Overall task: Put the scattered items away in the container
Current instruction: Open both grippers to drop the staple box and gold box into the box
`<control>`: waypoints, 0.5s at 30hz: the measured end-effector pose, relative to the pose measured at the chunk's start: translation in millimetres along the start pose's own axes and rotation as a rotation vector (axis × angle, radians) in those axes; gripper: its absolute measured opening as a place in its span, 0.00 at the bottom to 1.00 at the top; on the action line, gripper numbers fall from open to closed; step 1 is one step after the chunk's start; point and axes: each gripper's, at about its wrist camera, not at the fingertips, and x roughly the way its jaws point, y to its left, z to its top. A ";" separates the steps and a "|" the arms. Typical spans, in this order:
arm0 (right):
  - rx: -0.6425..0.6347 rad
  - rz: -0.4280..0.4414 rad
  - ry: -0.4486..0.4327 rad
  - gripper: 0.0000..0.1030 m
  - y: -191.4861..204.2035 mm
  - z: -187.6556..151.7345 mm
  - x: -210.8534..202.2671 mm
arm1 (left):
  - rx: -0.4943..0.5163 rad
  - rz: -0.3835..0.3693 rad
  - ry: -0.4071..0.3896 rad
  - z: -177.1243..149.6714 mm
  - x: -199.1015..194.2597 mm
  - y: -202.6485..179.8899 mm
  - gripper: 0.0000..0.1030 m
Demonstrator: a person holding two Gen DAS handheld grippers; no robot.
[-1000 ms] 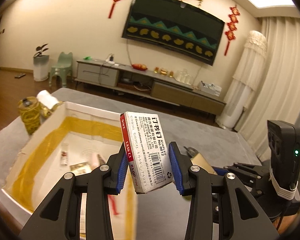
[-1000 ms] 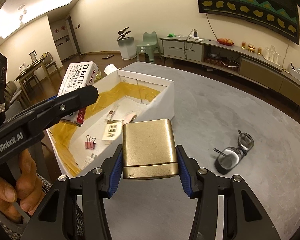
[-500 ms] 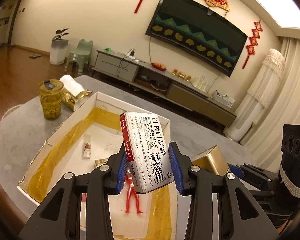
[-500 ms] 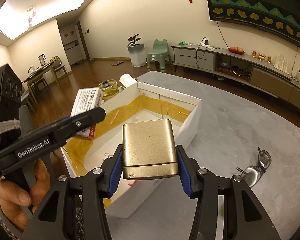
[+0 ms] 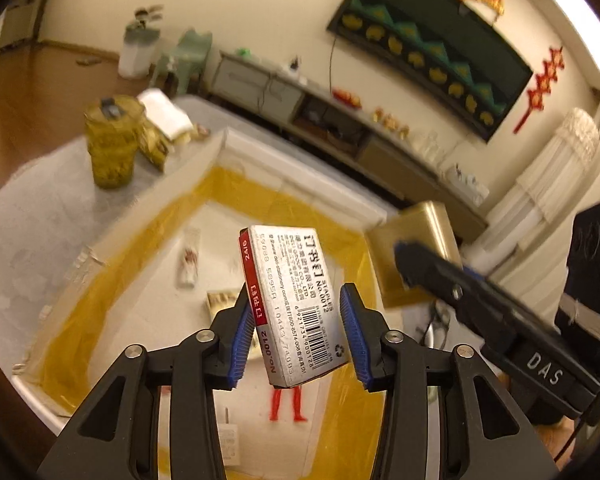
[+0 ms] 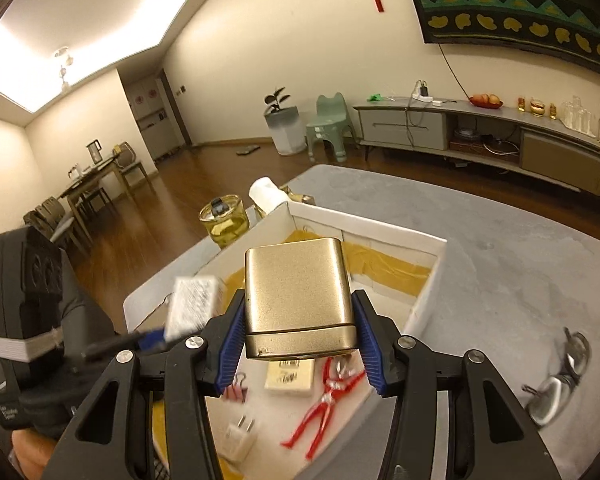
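the box [image 6: 420, 276] sits just below both my loads, left tongs [image 5: 296, 332] clamped on the staples pack [image 5: 300, 308], right tongs [image 6: 300, 344] on the gold tin [image 6: 300, 296], probably ready for lowering and release.

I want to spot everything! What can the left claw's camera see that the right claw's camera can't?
Only the left wrist view shows the printed barcode face of the staple box clearly, held in the left claw.

Only the right wrist view shows the glasses on the grey table, the white plug, the pink binder clip and the dining chairs far back.

Both show the white box with yellow tape, the red toy figure, the gold tin in the right claw, and the yellow jar.
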 end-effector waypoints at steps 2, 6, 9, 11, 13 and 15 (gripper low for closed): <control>0.022 0.005 0.004 0.68 -7.6 -3.3 6.5 | 0.029 -0.004 0.031 -2.6 6.9 -7.8 0.51; 0.083 0.014 0.019 0.68 -20.4 -6.6 4.7 | 0.061 0.036 -0.017 -2.6 -1.8 -16.6 0.51; 0.117 0.026 0.015 0.68 -24.9 -6.6 -4.0 | 0.044 0.047 -0.040 -1.6 -6.7 -15.6 0.51; 0.134 0.044 0.019 0.68 -24.5 -7.2 -8.9 | 0.036 0.042 -0.044 -1.7 -9.2 -15.6 0.51; 0.138 0.057 0.017 0.68 -21.8 -7.2 -15.6 | 0.054 0.046 -0.055 -2.7 -14.2 -21.7 0.51; 0.131 0.060 0.009 0.68 -18.1 -6.0 -24.2 | 0.072 0.051 -0.066 -3.7 -19.2 -27.9 0.51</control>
